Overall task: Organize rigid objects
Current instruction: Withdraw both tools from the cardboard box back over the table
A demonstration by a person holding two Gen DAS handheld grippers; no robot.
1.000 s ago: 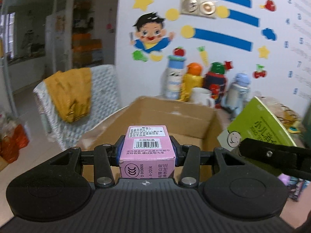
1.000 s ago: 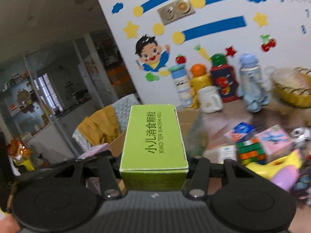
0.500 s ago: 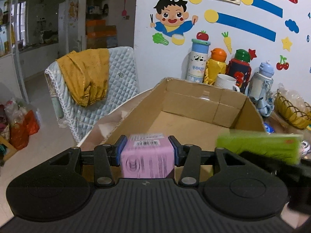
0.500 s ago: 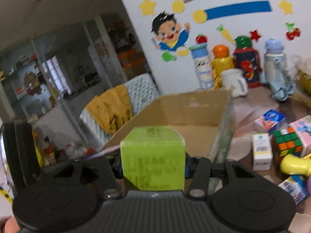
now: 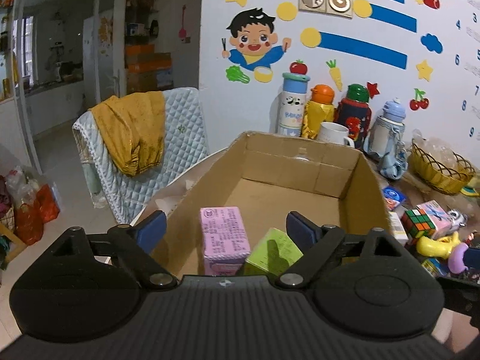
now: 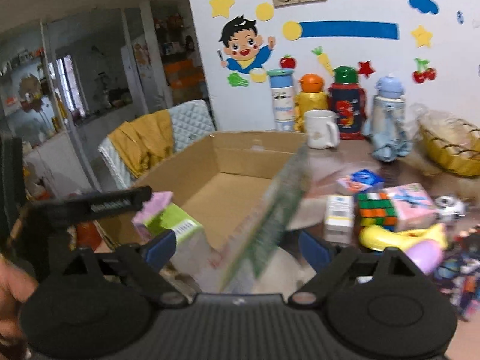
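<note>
An open cardboard box point(image 5: 300, 147) fills the middle of both views. Inside it, near the front wall, a pink box point(image 5: 225, 237) stands beside a green box point(image 5: 273, 252). My left gripper point(image 5: 226, 231) hovers over them with its jaws opening, its pads clear of the pink box. In the right wrist view the green box point(image 6: 174, 225) and pink box point(image 6: 156, 204) lie left of my right gripper point(image 6: 237, 246). Its jaws are opening too, holding nothing, and only the blurred side wall of the cardboard box point(image 6: 270, 210) shows between them. The left gripper's finger point(image 6: 90, 207) reaches in from the left.
Right of the box the table holds a Rubik's cube point(image 6: 376, 210), a pink carton point(image 6: 411, 204), a yellow toy point(image 6: 399, 237), small boxes and a wicker basket point(image 5: 438, 174). A mug point(image 6: 321, 129) and several bottles point(image 5: 354, 111) line the wall. A chair point(image 5: 180, 132) with a yellow garment stands left.
Both grippers came over the cardboard box and opened. The pink box left the left jaws and the green box left the right jaws; both now lie inside.
</note>
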